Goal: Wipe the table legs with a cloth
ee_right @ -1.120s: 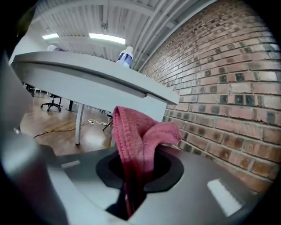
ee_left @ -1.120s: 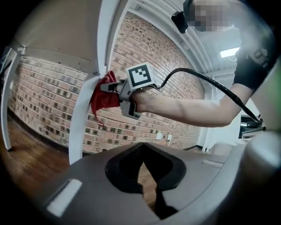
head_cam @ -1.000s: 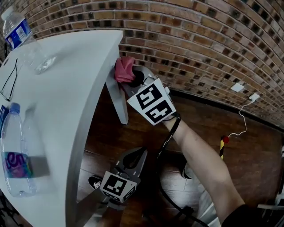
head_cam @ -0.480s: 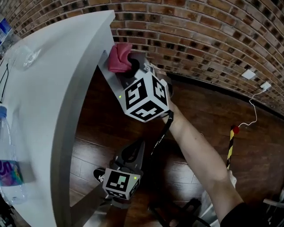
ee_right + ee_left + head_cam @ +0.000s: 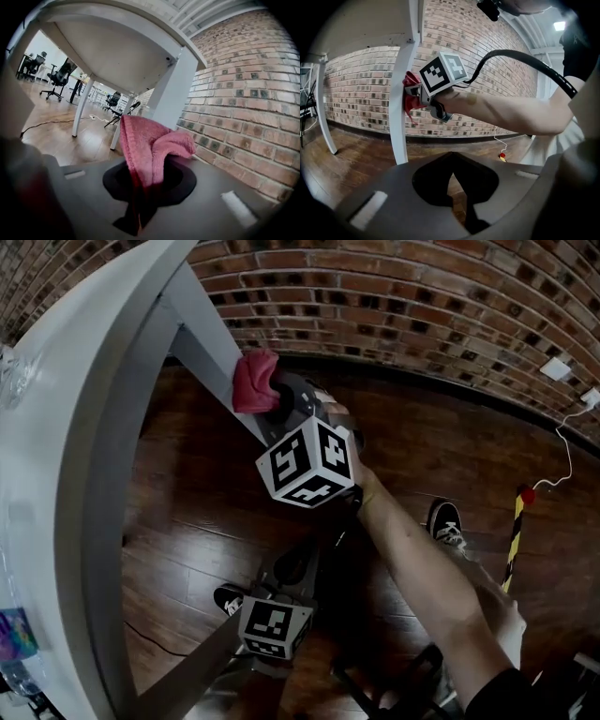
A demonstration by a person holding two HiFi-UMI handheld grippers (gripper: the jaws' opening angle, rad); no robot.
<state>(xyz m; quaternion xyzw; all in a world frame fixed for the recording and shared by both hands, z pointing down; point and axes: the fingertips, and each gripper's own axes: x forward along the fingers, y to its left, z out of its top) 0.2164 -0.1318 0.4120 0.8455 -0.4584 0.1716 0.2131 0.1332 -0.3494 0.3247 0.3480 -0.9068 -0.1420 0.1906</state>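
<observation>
A pink cloth (image 5: 255,381) is pressed against the white table leg (image 5: 202,329), a little below the table top (image 5: 66,427). My right gripper (image 5: 277,399) is shut on the cloth, its marker cube just behind. In the right gripper view the pink cloth (image 5: 150,150) sticks up from the right gripper (image 5: 145,183), with the table leg (image 5: 173,93) right behind it. My left gripper (image 5: 292,563) hangs low over the floor, shut and holding nothing. From the left gripper (image 5: 451,161) I see the table leg (image 5: 401,93), the cloth (image 5: 410,96) and the right gripper's cube.
A brick wall (image 5: 394,306) runs behind the leg over dark wooden floor (image 5: 187,502). Another table leg (image 5: 187,671) slants at the lower left. Shoes (image 5: 445,521) stand on the floor. A yellow-black striped pole (image 5: 517,521) and a white cable (image 5: 567,446) are at the right. Office chairs (image 5: 58,77) stand far off.
The right gripper and the cloth have slid down the leg, away from the table top's underside. The head view has tipped lower under the table. The left gripper stays low.
</observation>
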